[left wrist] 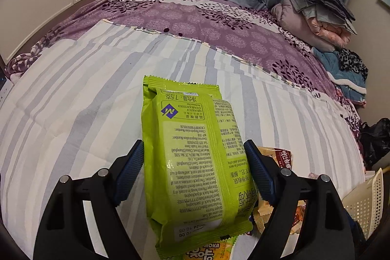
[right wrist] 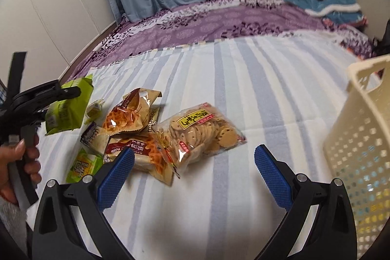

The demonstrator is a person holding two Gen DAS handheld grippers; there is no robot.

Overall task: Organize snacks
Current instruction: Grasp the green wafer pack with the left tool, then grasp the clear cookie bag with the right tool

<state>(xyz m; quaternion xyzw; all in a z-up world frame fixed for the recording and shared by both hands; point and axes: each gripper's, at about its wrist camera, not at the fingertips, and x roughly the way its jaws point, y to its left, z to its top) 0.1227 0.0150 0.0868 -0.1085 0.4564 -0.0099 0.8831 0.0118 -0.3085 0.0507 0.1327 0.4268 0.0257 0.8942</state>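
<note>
Two grippers show: the left gripper (left wrist: 193, 167) with one green packet (left wrist: 190, 162) between its fingers, the right gripper (right wrist: 193, 162) with none. Ahead of the right one lie one bag of round crackers (right wrist: 202, 135) and one heap of smaller packets (right wrist: 126, 133), number unclear. One cream basket (right wrist: 365, 138) stands at its right.

Glossy green foil packet (left wrist: 192, 157), matt striped cloth sheet (left wrist: 73, 113), perforated plastic basket (right wrist: 360, 138).

Bed (right wrist: 243, 94) bears striped sheet (right wrist: 268, 79), snack packets (right wrist: 170, 133), basket (right wrist: 365, 128)
</note>
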